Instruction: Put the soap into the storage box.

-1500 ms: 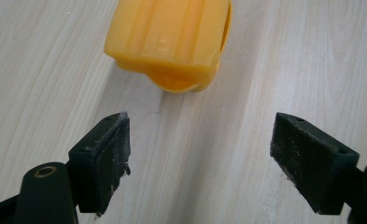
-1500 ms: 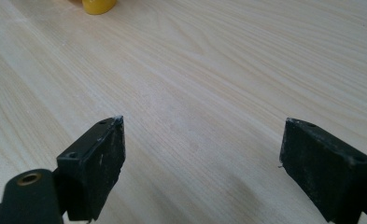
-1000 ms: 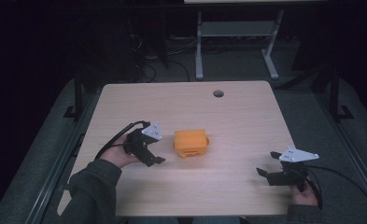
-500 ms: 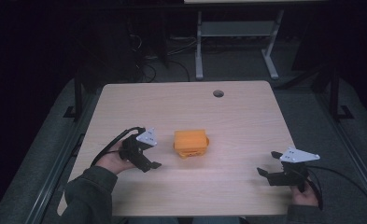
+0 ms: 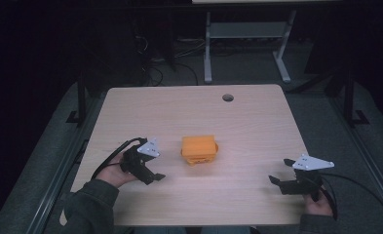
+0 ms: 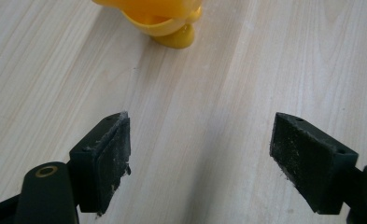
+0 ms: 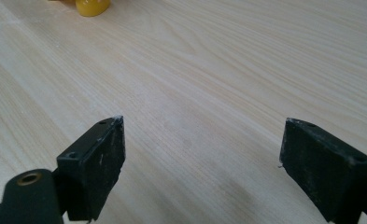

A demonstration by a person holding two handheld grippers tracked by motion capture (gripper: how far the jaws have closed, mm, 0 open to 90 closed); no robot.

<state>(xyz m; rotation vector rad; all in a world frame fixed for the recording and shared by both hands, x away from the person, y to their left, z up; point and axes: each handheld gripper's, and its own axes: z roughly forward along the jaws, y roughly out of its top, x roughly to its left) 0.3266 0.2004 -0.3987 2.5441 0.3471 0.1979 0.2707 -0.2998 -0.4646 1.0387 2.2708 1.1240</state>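
I have both grippers low over the bench (image 5: pixel 257 122), and nothing is picked up yet. The orange box (image 5: pixel 199 148) sits near the middle of the bench, a little toward my side, untouched. My left gripper (image 5: pixel 156 177) is just beside it on its left, jaws spread wide with bare wood between them; in the left gripper view the box's yellow-orange underside (image 6: pixel 165 21) sits ahead at the top of the picture, apart from the pads. My right gripper (image 5: pixel 275 181) is well apart from the box, near the front right corner, jaws also spread and holding nothing. I judge that the whole job is still ahead: close in, grasp, lift. Room is generous, with open wood all round the box and only a cable hole (image 5: pixel 227 97) near the far edge. Both hands sit close to the near edge.
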